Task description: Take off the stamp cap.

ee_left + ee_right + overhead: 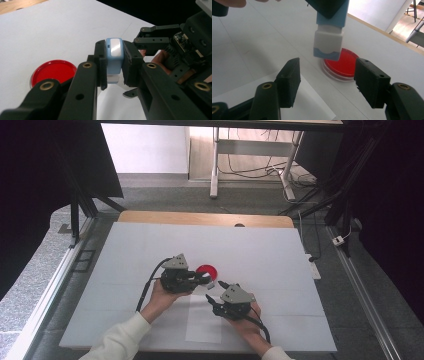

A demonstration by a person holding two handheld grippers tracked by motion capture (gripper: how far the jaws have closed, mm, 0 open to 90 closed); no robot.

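My left gripper (207, 279) (114, 65) is shut on a small light-blue case with a white end (114, 56) (329, 40), holding it just above the table. The case's white end points toward my right gripper (216, 292) (327, 80). That gripper is open, its two pads standing to either side of the white end and a little short of it, with clear gaps on both sides. A round red dish with a clear rim (206, 270) (53, 71) (343, 66) lies flat on the table just beyond the case.
The table is covered by a white board (150, 250), with a wooden edge (200, 217) at the far side. A white sheet of paper (204, 325) lies near the front edge under my right hand. Dark stands and cables sit on the floor beyond.
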